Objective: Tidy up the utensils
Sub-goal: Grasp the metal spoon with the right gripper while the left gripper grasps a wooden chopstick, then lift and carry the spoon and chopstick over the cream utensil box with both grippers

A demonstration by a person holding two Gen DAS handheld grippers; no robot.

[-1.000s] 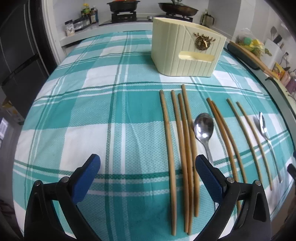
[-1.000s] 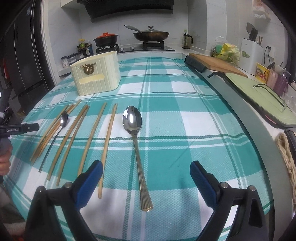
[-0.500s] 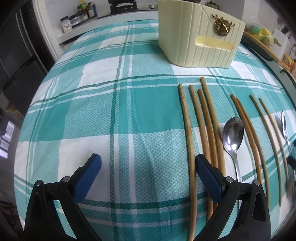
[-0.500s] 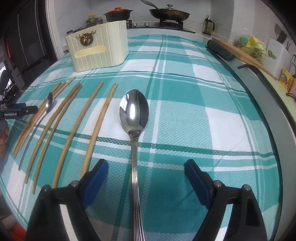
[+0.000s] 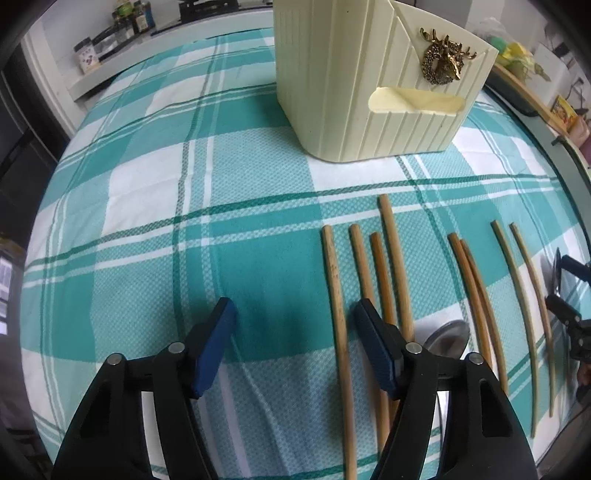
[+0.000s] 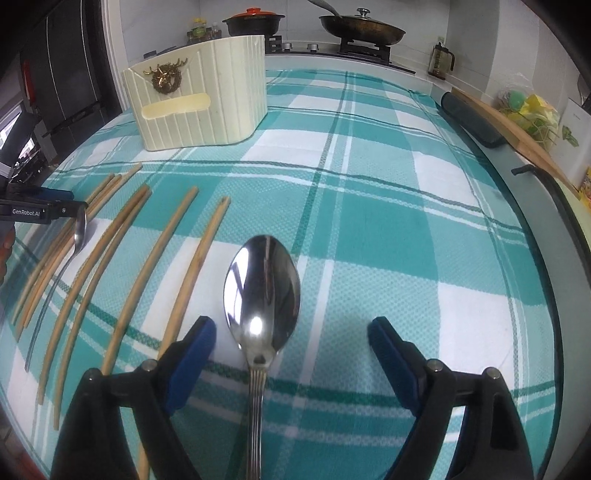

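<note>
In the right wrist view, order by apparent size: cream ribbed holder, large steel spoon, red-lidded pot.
1. cream ribbed holder
2. large steel spoon, though nearness enlarges it
3. red-lidded pot, far away

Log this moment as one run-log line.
left gripper: open, jaws just closing, leftmost chopstick between them | right gripper: open, astride large spoon | holder: no utensils seen in it
</note>
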